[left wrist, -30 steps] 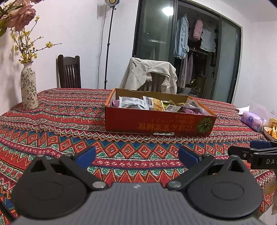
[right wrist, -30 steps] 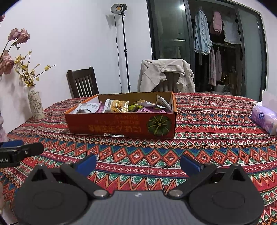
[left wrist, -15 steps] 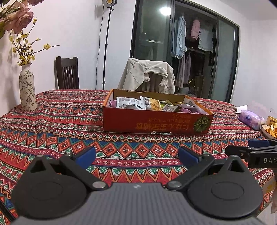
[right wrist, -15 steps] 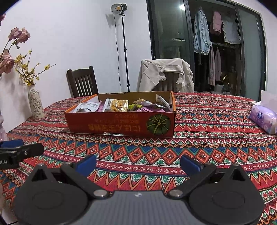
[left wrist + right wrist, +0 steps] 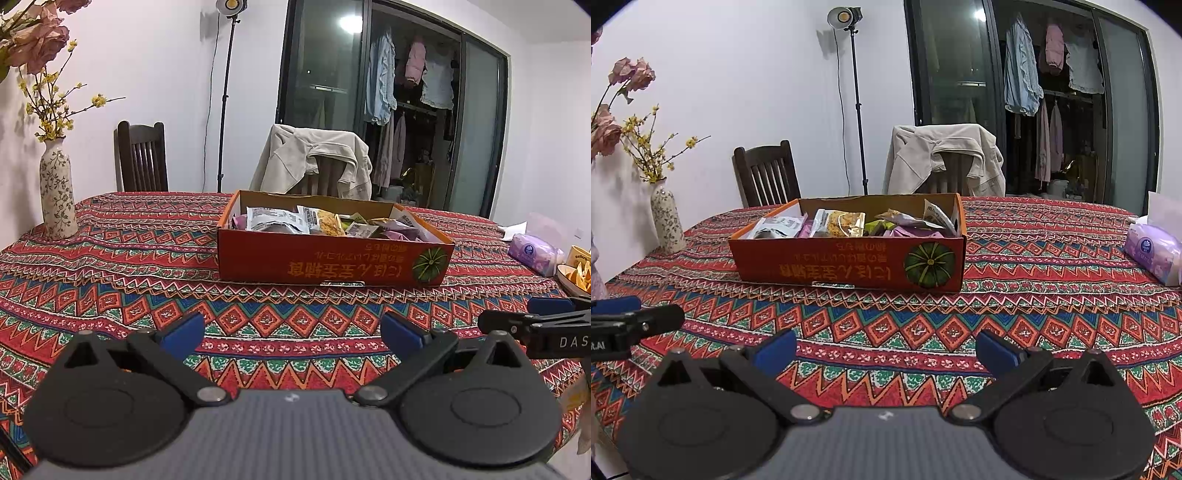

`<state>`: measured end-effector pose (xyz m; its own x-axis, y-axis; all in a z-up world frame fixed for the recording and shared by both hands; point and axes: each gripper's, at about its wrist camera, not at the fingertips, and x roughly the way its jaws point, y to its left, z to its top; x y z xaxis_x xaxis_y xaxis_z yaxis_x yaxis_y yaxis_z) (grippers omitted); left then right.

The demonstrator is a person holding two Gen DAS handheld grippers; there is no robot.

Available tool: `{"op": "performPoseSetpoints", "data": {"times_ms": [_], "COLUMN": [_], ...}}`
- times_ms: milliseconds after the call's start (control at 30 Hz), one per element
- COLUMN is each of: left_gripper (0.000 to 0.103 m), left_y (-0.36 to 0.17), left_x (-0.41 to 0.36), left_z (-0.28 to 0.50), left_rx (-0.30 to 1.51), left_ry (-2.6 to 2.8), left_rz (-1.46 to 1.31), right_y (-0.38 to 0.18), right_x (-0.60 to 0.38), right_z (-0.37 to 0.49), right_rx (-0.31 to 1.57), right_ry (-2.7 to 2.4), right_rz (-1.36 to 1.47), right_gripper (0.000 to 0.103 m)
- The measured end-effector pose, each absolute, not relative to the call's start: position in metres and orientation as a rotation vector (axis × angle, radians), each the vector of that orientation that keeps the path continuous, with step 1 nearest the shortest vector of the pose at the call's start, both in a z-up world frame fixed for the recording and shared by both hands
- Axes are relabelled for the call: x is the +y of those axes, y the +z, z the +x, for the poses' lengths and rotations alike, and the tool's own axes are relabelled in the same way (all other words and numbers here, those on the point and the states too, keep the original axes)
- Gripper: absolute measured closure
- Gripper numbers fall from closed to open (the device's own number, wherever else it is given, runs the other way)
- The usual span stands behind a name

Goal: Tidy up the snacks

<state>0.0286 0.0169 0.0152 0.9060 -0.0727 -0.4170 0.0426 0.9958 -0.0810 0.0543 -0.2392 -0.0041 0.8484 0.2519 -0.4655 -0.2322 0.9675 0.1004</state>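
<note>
An orange cardboard box (image 5: 332, 262) with a pumpkin print stands in the middle of the patterned tablecloth, also in the right wrist view (image 5: 849, 266). Several snack packets (image 5: 280, 219) lie jumbled inside it (image 5: 842, 221). My left gripper (image 5: 291, 334) is open and empty, low over the cloth, short of the box. My right gripper (image 5: 886, 349) is open and empty too, at the same distance. Each gripper's finger shows at the edge of the other's view: the right one (image 5: 535, 325), the left one (image 5: 635, 321).
A flowered vase (image 5: 57, 195) stands at the far left. A purple tissue pack (image 5: 533, 253) and a bowl of chips (image 5: 576, 277) sit at the right table edge. Two chairs, one draped with a jacket (image 5: 314, 162), stand behind the table.
Both grippers have pulled back and dropped slightly, so the box looks a little farther and higher. Both stay open and empty.
</note>
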Motion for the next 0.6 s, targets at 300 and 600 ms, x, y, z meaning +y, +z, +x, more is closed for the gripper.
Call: {"op": "performPoseSetpoints", "data": {"times_ms": [300,600], "left_gripper": [0.0,0.0], "left_y": [0.0141,0.0129], "left_x": [0.0152,0.0152], "left_z": [0.0296,0.0293], "left_rx": [0.438,0.436], "left_ry": [-0.053,-0.064], "left_rz": [-0.067,-0.063], "right_y": [-0.0043,-0.0074], "right_x": [-0.2394,-0.2407], "right_z": [0.0542,0.0533], "right_rx": [0.497,0.502], "right_ry": [0.255,0.255], "right_rz": [0.041,0.041], "right_gripper": [0.0,0.0]}}
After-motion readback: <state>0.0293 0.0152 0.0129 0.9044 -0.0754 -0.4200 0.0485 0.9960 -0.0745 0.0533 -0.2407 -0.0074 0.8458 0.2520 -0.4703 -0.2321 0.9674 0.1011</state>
